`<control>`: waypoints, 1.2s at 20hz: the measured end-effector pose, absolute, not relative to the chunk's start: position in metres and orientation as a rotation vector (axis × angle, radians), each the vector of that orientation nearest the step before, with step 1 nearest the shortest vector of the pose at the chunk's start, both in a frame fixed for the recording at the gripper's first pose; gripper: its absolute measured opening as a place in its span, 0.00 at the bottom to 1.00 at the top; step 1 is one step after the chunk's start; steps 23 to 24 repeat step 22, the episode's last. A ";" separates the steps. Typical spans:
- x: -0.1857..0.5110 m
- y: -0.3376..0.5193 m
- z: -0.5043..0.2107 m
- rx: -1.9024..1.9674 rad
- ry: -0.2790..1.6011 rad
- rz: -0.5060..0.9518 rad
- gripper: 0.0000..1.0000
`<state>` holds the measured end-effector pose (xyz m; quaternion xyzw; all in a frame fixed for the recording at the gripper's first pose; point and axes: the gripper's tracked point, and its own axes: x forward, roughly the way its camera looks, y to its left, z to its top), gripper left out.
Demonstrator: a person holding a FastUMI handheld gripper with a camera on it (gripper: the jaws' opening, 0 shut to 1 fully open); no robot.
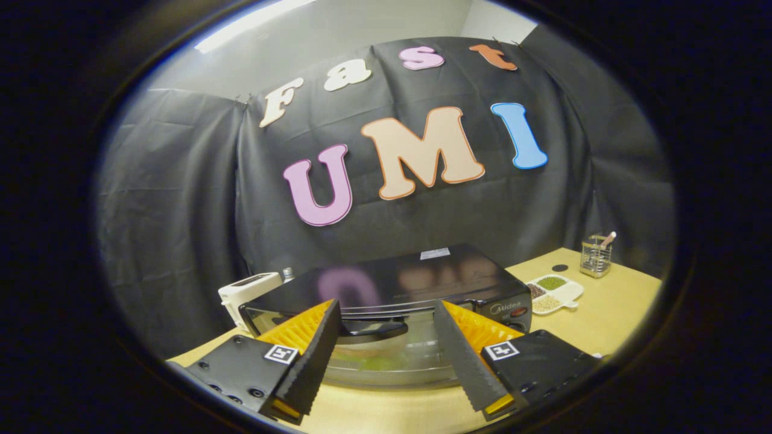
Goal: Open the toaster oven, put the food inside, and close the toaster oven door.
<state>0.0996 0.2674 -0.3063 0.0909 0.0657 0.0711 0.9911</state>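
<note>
My claw (386, 355) is spread wide, pinching nothing, fingers either side of the black toaster oven's (392, 283) dark handle (371, 328) on the wooden counter (603, 307). Glass door (386, 355) looks shut; something greenish shows behind it. Risk: off-centre fingers slip off the handle, or pulling drags the oven.

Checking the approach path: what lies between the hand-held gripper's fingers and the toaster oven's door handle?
Nothing: in the gripper view the open hand-held gripper faces the door handle of the toaster oven directly.
</note>
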 end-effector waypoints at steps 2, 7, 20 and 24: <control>0.099 0.268 -0.307 0.185 0.139 0.139 0.96; 0.098 0.265 -0.303 0.150 0.145 0.109 0.96; 0.012 0.270 -0.163 0.066 -0.026 0.181 0.96; 0.001 0.272 -0.153 0.044 -0.035 0.187 0.96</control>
